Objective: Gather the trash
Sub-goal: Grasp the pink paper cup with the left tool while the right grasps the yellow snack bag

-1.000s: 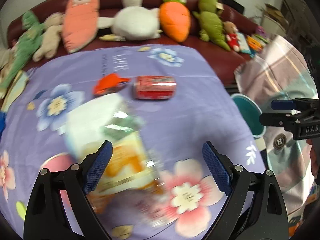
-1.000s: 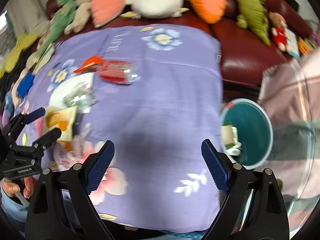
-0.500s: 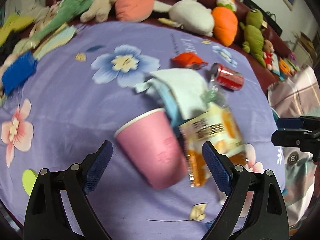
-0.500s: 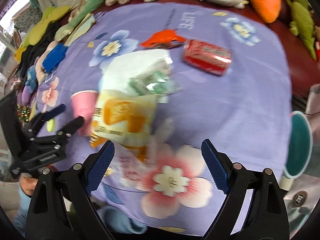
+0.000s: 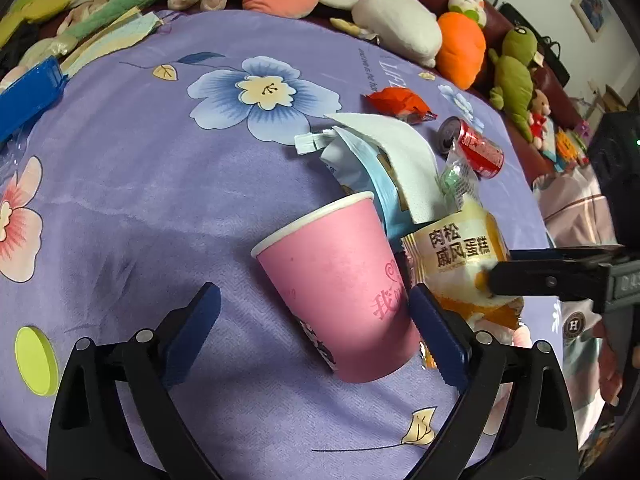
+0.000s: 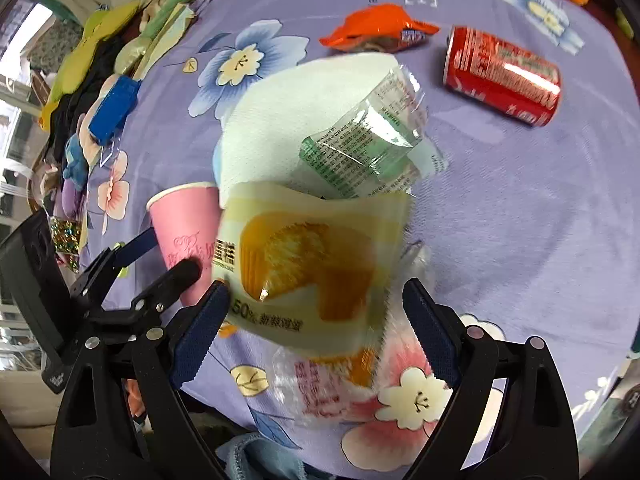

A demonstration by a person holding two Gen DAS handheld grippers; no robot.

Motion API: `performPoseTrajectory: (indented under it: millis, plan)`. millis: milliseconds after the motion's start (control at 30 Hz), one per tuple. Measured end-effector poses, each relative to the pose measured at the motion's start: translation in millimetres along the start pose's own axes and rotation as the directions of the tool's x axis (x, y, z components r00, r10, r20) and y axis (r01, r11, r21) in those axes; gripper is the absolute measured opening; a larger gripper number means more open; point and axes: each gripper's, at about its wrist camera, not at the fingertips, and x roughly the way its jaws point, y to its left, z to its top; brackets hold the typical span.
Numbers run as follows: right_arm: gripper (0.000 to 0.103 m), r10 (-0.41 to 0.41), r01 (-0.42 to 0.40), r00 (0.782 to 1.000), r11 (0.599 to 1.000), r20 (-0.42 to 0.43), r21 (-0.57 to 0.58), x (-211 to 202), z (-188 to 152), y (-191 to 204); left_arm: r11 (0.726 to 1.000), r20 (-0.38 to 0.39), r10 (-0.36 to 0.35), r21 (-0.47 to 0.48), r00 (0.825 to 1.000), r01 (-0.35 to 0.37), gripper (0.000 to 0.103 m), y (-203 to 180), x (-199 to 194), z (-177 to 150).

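A pink paper cup (image 5: 340,280) lies on its side on the purple flowered cloth (image 5: 140,200), rim pointing away. My left gripper (image 5: 314,304) is open around its base: the right finger sits by the cup wall and the left finger stands well apart. A yellow cake wrapper (image 6: 312,264) lies against the cup, and my right gripper (image 6: 314,300) straddles it, open, low over the cloth. Behind these lie a white tissue (image 6: 288,120), a clear green-printed wrapper (image 6: 360,148), an orange wrapper (image 6: 376,26) and a red can (image 6: 504,76).
A clear pink-printed wrapper (image 6: 332,384) lies at the near edge under my right gripper. Plush toys (image 5: 400,24) line the dark red sofa behind the cloth. A blue box (image 5: 28,96) sits at the far left. A person's plaid clothing (image 5: 576,208) is at the right.
Both grippers have swung left and come down onto the trash pile. The pink cup now lies between the left jaws, the yellow wrapper between the right. The teal bin has left view.
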Motion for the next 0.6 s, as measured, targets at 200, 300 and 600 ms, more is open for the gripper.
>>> performPoseTrajectory:
  millis: [200, 300, 600]
  plan:
    - [0.079, 0.041, -0.041, 0.999, 0.999, -0.023, 0.035, 15.7, -1.7, -11.5, 1.0, -0.011, -0.007, 0.003, 1.0, 0.007, 0.095, -5.8, 7.1, 2.9]
    - [0.043, 0.044, -0.043, 0.999, 0.999, -0.01, 0.004, 10.2, -3.7, -10.8, 1.0, -0.022, 0.004, 0.014, 1.0, -0.003, 0.095, -12.1, 12.5, 3.6]
    - [0.016, 0.043, -0.041, 0.999, 0.998, 0.032, -0.051, -6.1, -7.3, -14.3, 1.0, -0.034, 0.029, -0.009, 0.999, -0.03, 0.066, -20.2, 26.0, 0.8]
